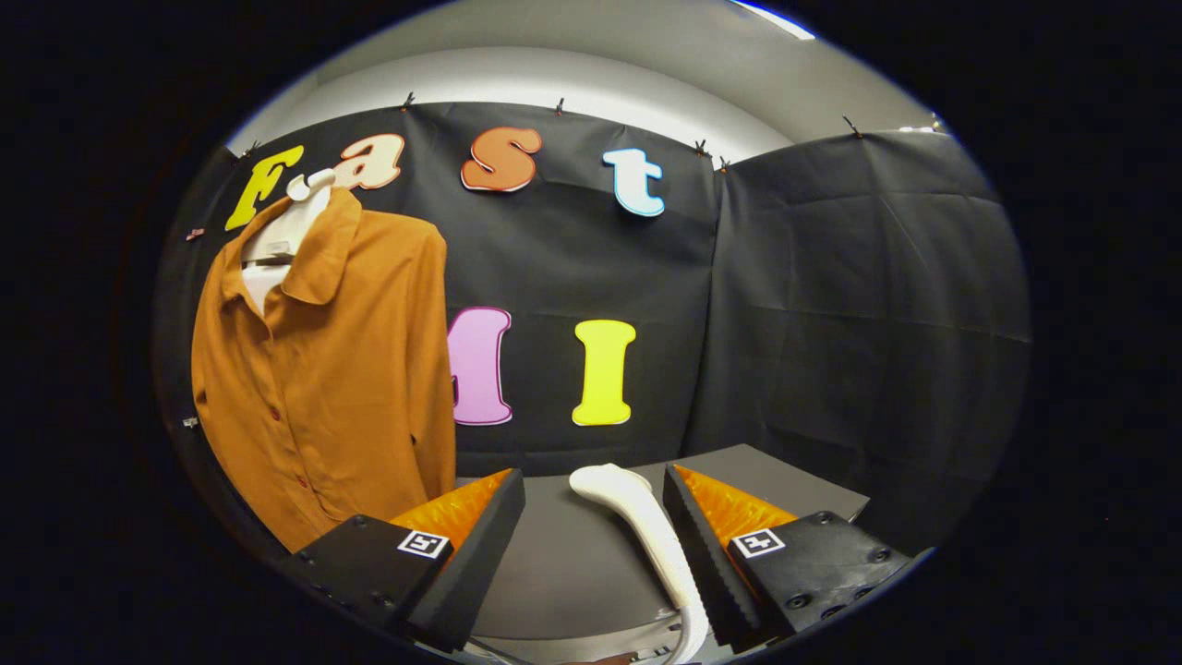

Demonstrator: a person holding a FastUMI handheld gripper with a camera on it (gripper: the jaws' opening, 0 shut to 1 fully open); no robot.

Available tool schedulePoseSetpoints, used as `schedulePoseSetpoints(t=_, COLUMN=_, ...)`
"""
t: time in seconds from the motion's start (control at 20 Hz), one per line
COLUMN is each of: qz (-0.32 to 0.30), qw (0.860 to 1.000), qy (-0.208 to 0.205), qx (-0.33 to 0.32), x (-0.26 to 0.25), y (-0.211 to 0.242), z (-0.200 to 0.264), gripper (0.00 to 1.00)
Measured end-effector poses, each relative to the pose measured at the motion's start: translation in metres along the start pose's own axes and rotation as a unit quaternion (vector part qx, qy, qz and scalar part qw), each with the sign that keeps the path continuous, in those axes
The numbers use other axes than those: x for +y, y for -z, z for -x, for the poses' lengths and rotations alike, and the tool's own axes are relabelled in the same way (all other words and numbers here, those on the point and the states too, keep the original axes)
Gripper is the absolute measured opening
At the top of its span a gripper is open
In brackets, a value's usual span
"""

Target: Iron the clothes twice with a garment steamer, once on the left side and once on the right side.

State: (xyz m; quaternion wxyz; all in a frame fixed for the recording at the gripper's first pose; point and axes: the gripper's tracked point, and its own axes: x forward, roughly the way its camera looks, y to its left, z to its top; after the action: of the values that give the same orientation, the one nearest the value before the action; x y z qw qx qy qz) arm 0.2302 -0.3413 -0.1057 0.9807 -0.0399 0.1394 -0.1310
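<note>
Your white plastic garment steamer (pixel 646 536) lies low in the frame, slightly right of centre, on the dark grey table top (pixel 563 563). Its rounded head points up and to the left, and its slim curved handle runs down toward the bottom edge. It sits in the gap between your two fingers, close against the inner face of the right finger. Whether it touches that finger cannot be told. The left finger stands well apart from it.

Your gripper (pixel 596 485) is spread wide and holds nothing; only the right finger is close to the steamer.

The rust-orange collared button-front shirt (pixel 323 369) hangs at the left of the frame, beyond and left of the left finger. It is carried on a white hanger form (pixel 282 231) whose top shows at the open collar. The shirt front faces you, buttons down the middle. Its lower hem is cut off behind the left finger's body.

Behind everything, black cloth booth wall (pixel 831 305) covers the back and right side. A raised dark grey block (pixel 766 476) sits at the table's far right, partly hidden by the right finger. The steamer's handle end is cut off at the bottom edge. A pale ceiling (pixel 591 65) curves across the top.
</note>
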Motion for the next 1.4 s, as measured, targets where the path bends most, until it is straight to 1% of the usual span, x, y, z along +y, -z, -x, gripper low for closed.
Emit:
schedulePoseSetpoints(t=0.3, qz=-0.008, qw=0.998, qy=0.002, qx=0.059, x=-0.029, y=0.037, z=-0.037, gripper=0.95)
schedulePoseSetpoints(t=0.6, qz=-0.019, qw=0.993, qy=-0.005, qx=0.113, x=-0.039, y=0.065, z=-0.065, gripper=0.94)
schedulePoseSetpoints(t=0.8, qz=-0.019, qw=0.987, qy=-0.021, qx=0.159, x=-0.038, y=0.087, z=-0.078, gripper=0.93)
schedulePoseSetpoints(t=0.95, qz=-0.022, qw=0.984, qy=-0.023, qx=0.175, x=-0.042, y=0.093, z=-0.085, gripper=0.92)
schedulePoseSetpoints(t=1.1, qz=-0.017, qw=0.98, qy=-0.015, qx=0.199, x=-0.047, y=0.106, z=-0.091, gripper=0.89)
schedulePoseSetpoints(t=1.2, qz=-0.006, qw=0.976, qy=-0.02, qx=0.216, x=-0.046, y=0.116, z=-0.094, gripper=0.85)
schedulePoseSetpoints(t=1.4, qz=0.001, qw=0.969, qy=-0.022, qx=0.244, x=-0.045, y=0.129, z=-0.099, gripper=0.83)
